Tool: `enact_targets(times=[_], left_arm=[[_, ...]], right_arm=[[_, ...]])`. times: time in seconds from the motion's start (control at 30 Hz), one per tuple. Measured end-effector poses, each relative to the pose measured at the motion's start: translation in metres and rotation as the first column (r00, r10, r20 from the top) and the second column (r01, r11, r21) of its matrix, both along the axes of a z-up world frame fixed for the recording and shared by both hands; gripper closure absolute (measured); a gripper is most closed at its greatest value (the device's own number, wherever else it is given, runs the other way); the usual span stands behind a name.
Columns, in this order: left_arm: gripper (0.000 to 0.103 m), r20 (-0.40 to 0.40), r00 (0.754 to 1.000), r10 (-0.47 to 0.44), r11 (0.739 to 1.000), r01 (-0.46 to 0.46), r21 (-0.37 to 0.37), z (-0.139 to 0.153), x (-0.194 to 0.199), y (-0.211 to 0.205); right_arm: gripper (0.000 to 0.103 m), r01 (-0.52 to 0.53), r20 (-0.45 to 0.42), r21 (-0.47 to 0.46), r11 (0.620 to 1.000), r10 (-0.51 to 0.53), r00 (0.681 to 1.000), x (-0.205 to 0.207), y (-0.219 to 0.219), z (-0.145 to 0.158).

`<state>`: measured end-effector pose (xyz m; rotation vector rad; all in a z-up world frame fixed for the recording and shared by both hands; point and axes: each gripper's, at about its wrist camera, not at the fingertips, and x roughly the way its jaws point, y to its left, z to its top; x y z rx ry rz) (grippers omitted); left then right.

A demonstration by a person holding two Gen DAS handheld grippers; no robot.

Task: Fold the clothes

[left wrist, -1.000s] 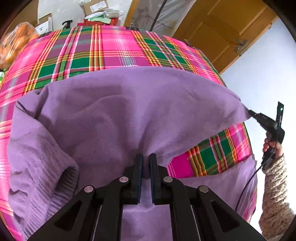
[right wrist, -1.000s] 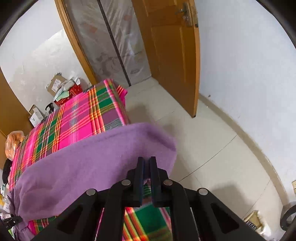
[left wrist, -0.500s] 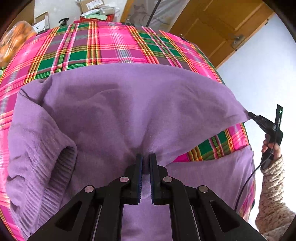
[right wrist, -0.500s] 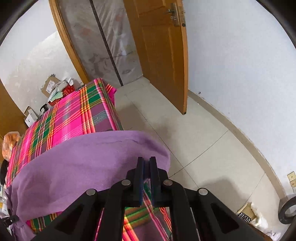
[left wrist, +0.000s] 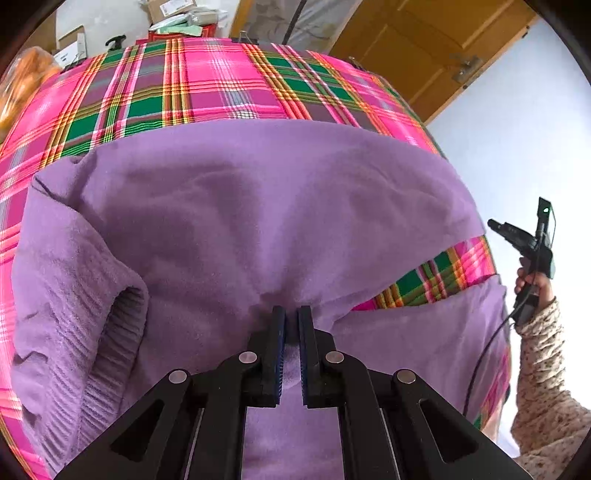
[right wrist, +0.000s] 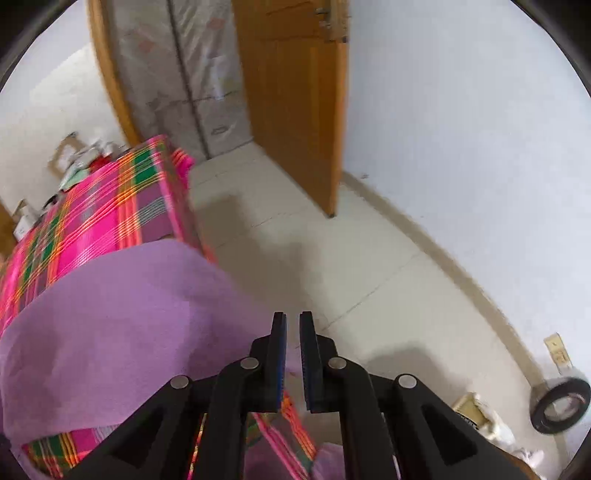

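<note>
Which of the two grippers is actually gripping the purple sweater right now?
The left gripper: a fold of the purple sweater is pinched between its jaws. The right gripper holds nothing, its jaws clear of the sweater's corner.

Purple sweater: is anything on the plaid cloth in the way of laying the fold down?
Nothing visible is in the way. The purple sweater is pinched in the left gripper, and the plaid cloth beyond its folded edge is bare. The boxes sit past the far edge. The right gripper is off to the side, apart from the fabric.
</note>
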<state>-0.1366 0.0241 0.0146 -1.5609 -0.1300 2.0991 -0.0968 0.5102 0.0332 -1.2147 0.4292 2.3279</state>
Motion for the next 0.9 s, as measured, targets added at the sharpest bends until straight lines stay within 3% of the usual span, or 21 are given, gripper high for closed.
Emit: enact_targets(times=[0.13,0.23,0.47,0.6,0.73,0.9], left_arm=[[0.097,0.013,1.000,-0.018,0.998,0.017,0.064,0.006,-0.002,-0.007],[0.089,0.038,0.999,0.004,0.993,-0.009,0.117,0.011,-0.002,-0.017],[0.089,0.057,0.996,0.074,0.988,-0.081,0.135,0.014,-0.005,-0.046],[0.089,0.079,0.984,0.160,0.975,-0.170,0.144,0.010,-0.010,-0.075],[0.089,0.081,0.964,0.251,0.957,-0.260,0.128,0.006,-0.016,-0.103],[0.089,0.069,0.927,0.369,0.922,-0.374,0.099,0.005,-0.017,-0.139]], right_arm=[[0.095,-0.102,-0.058,0.010,0.995,0.103,0.993,-0.009,-0.031,0.015],[0.094,-0.193,-0.100,0.016,0.981,0.193,0.976,-0.016,-0.058,0.025],[0.093,-0.550,-0.083,-0.007,0.835,0.548,0.832,-0.047,-0.169,0.013],[0.092,-0.605,-0.070,-0.058,0.794,0.602,0.796,-0.047,-0.199,-0.003],[0.085,-0.641,-0.050,-0.035,0.767,0.639,0.767,-0.034,-0.217,-0.007],[0.080,-0.719,0.034,0.018,0.695,0.718,0.695,-0.009,-0.245,-0.006]])
